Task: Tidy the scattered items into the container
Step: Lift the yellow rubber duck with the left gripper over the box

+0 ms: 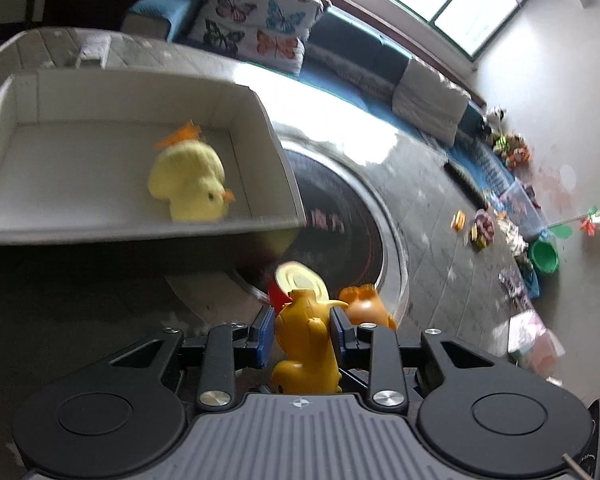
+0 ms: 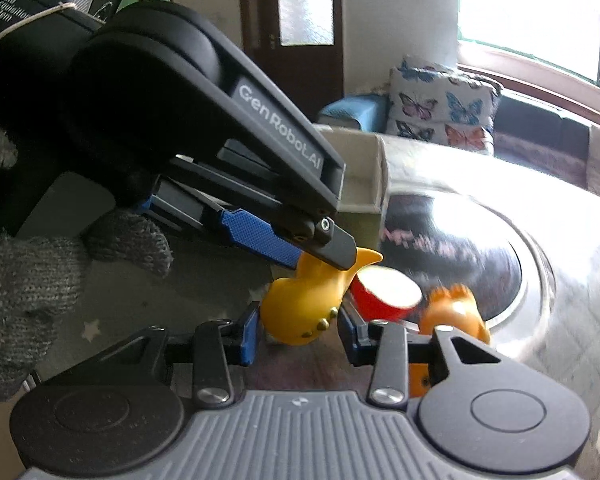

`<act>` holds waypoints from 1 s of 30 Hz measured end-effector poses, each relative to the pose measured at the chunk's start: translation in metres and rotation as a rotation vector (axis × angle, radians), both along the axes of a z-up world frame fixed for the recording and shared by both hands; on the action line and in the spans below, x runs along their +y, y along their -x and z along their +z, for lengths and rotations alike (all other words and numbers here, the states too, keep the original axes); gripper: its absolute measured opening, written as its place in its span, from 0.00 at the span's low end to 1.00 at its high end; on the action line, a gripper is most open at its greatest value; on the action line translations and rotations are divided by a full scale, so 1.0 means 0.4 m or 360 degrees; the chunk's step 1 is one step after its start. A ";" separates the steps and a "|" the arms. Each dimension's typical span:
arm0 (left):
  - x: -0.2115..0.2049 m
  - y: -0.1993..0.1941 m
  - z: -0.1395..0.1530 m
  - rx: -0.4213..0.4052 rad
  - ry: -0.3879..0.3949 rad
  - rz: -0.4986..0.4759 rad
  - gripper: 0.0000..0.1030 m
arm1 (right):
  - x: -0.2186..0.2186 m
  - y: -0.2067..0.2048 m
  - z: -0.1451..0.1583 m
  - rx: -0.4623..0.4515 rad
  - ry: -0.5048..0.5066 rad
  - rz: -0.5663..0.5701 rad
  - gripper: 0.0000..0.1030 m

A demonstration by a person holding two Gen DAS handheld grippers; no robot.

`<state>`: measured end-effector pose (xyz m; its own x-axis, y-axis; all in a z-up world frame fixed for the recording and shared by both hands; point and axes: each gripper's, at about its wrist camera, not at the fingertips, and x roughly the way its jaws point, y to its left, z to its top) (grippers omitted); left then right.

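Note:
My left gripper [image 1: 302, 334] is shut on a yellow plastic toy animal [image 1: 306, 344], held above the table. The same toy [image 2: 304, 300] shows in the right wrist view, gripped by the left gripper [image 2: 320, 252] that reaches in from the upper left. My right gripper [image 2: 298, 340] is open just below that toy, not holding it. A white open box [image 1: 276, 152] stands to the left with a yellow plush chick [image 1: 190, 184] inside. A red roll of tape [image 1: 296, 280] [image 2: 386, 290] and an orange plastic toy [image 1: 366, 304] [image 2: 456, 312] lie on the table beyond.
The table is a round glossy top with a dark inset disc [image 1: 340, 216]. A butterfly cushion [image 1: 260, 16] and a blue sofa [image 1: 364, 64] stand behind. Toys and a green bowl [image 1: 544, 256] litter the floor at right. A gloved hand [image 2: 40, 280] holds the left gripper.

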<state>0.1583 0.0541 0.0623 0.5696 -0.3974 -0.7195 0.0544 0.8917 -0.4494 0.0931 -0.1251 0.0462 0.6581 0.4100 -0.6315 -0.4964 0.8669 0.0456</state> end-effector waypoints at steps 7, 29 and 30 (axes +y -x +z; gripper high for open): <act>0.088 -0.040 0.063 -0.0090 0.0007 0.0138 0.31 | 0.083 -0.075 0.048 -0.0096 0.0013 0.0154 0.39; 0.313 -0.224 -0.015 0.0056 0.0057 0.0415 0.31 | 0.336 -0.346 -0.037 0.0086 0.0088 0.0443 0.39; 0.317 -0.226 -0.021 0.0065 0.0060 0.0420 0.31 | 0.341 -0.351 -0.042 0.0094 0.0096 0.0449 0.39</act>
